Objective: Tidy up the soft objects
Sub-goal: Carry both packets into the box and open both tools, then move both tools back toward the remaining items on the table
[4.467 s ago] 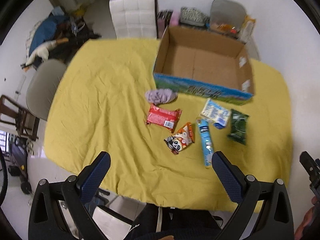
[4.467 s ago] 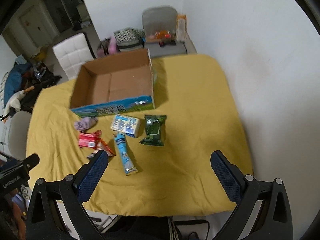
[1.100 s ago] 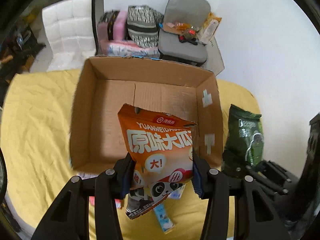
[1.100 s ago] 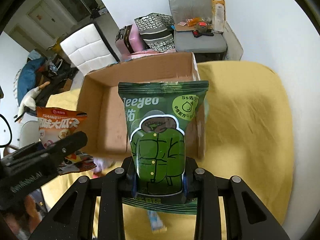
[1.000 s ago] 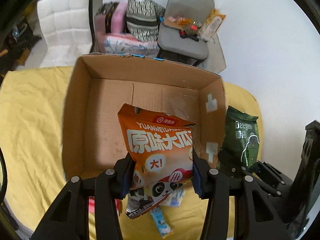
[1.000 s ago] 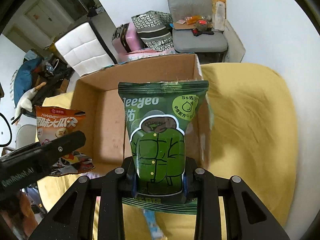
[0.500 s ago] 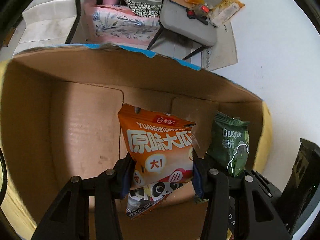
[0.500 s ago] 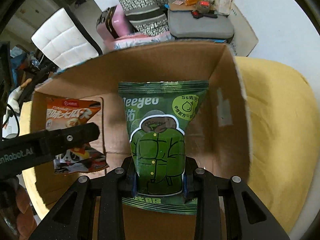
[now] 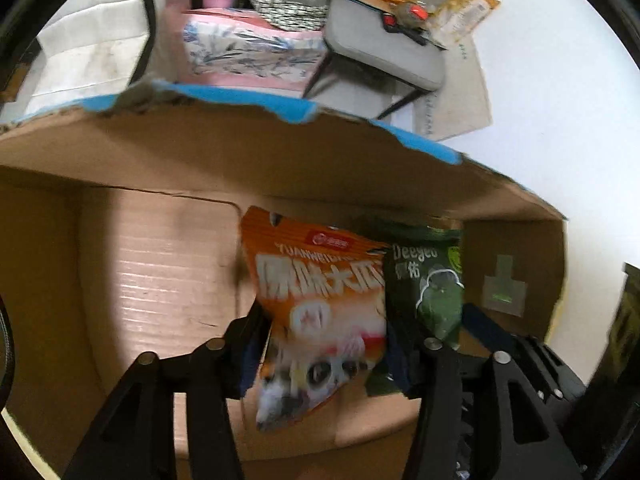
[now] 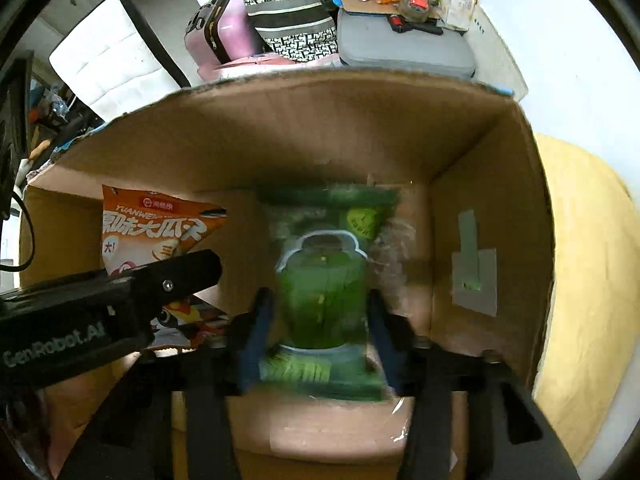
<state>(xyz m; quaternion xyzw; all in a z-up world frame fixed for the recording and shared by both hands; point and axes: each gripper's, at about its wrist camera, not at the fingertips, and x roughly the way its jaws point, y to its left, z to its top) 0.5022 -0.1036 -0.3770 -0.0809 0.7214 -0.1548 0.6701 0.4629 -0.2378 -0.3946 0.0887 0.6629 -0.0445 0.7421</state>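
The open cardboard box (image 9: 160, 272) fills both views from above, and both grippers reach down inside it. An orange snack bag (image 9: 316, 292) with a panda print hangs blurred between the fingers of my left gripper (image 9: 324, 360). Its jaws are opening and the pads stand just off the bag. A green pouch (image 10: 322, 280) is blurred between the fingers of my right gripper (image 10: 318, 336), whose jaws are opening too, with gaps at both sides. The pouch (image 9: 428, 280) sits right of the orange bag (image 10: 152, 224), near the box's right wall (image 10: 480, 160).
The yellow tablecloth (image 10: 580, 280) shows right of the box. Beyond the far wall stand a grey chair (image 9: 384, 52) loaded with small items, a pink suitcase (image 10: 220, 36), a patterned bag (image 10: 292, 12) and a white padded chair (image 10: 108, 72).
Both grippers came down from above the box into it. Their fingers have spread since half a second ago, and both bags, sharp before, are now blurred and slipping downward between them.
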